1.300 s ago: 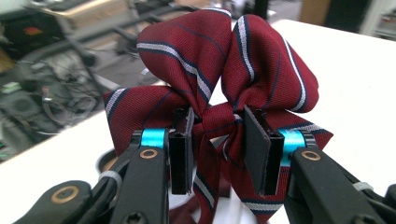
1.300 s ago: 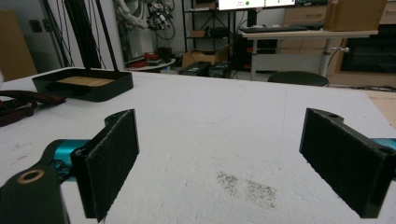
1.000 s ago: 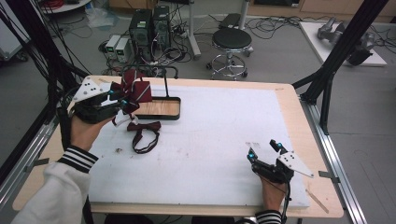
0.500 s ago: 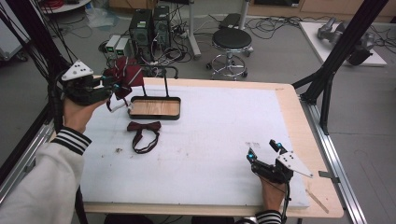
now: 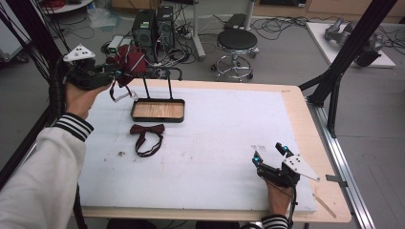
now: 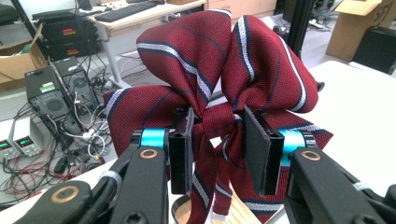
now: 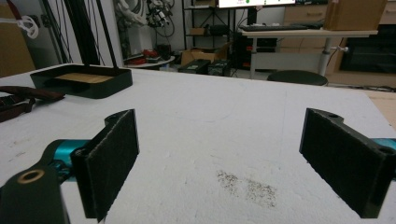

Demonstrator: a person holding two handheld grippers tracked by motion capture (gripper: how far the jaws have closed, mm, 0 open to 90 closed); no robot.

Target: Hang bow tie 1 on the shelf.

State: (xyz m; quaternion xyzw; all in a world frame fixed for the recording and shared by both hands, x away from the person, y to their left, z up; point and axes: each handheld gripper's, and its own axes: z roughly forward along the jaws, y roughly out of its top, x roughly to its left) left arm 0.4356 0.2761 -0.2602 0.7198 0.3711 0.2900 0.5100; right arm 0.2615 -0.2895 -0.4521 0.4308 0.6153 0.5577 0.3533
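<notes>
Striped bow tie (image 6: pixel 219 93) now hangs clamped at its knot in the left gripper (image 5: pixel 112 76), lifted off the bench (image 5: pixel 215 143) beyond the tray's (image 5: pixel 158 117) far-left corner, apparently bound elsewhere, while the right gripper (image 5: pixel 270 153) rests with jaws apart.

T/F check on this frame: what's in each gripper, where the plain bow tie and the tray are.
1. The left gripper is shut on the striped bow tie. True.
2. The right gripper holds a bow tie. False: its fingers stand wide apart with nothing between them.
3. The plain bow tie lies inside the black tray. False: it lies on the white mat, on the near side of the tray.
4. The right gripper rests low near the mat's near right corner. True.
</notes>
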